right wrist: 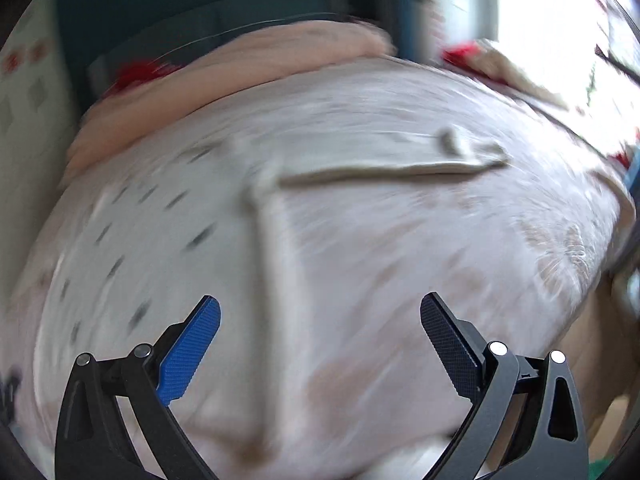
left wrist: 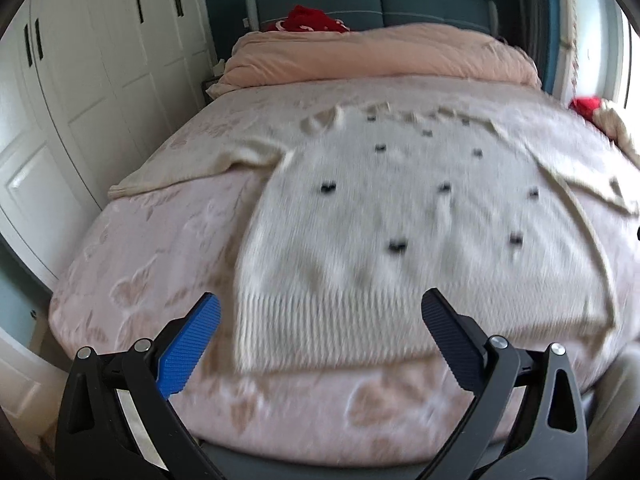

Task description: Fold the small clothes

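A cream knit sweater (left wrist: 400, 216) with small black dots lies flat on the pink bed (left wrist: 132, 264), hem toward me, both sleeves spread out to the sides. My left gripper (left wrist: 320, 312) is open and empty, hovering above the ribbed hem near its left corner. In the blurred right wrist view the sweater's body (right wrist: 152, 248) is at the left and its right sleeve (right wrist: 384, 170) stretches across the bed. My right gripper (right wrist: 320, 312) is open and empty, above the sweater's right side edge.
A folded pink duvet (left wrist: 380, 56) lies at the head of the bed with a red item (left wrist: 308, 20) behind it. White wardrobe doors (left wrist: 80, 80) stand at the left. Red and cream clothes (left wrist: 600, 116) sit at the bed's right edge.
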